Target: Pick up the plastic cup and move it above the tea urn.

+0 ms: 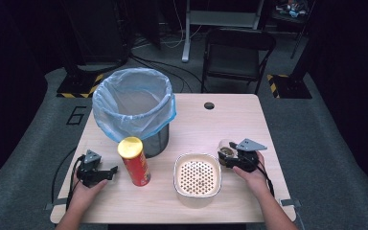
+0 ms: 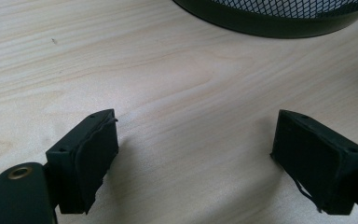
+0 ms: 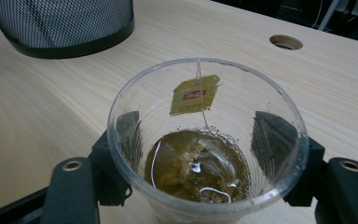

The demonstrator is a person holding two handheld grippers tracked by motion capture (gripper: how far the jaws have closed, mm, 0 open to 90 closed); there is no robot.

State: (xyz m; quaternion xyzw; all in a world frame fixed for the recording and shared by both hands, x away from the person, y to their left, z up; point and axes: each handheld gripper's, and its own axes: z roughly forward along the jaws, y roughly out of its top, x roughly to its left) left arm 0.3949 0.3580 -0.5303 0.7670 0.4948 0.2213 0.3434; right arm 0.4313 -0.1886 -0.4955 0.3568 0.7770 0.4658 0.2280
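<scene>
The right gripper has its two black jaws set on either side of a clear plastic cup, the pads showing through the wall against its lower body, so it looks clamped on the cup, or very nearly so. The cup stands on the wooden table near the right edge, just right of a white strainer bowl, and holds a shallow pool of brown tea with a soaked tea bag at the bottom; its string climbs the far wall and a yellow paper tag clings inside below the rim. The left gripper rests low over bare table with its jaws spread wide and nothing between them, beside a red chip can with a yellow lid. Behind that can stands a mesh waste bin lined with a pale blue bag. The likely risks are these: the cup's wall is thin, so a hard squeeze could buckle it and push tea over the rim; a loose hold could let the wet plastic slip when lifted; and a quick tilt toward the strainer bowl could splash tea onto the table or send the bag and tag sliding out unevenly.
</scene>
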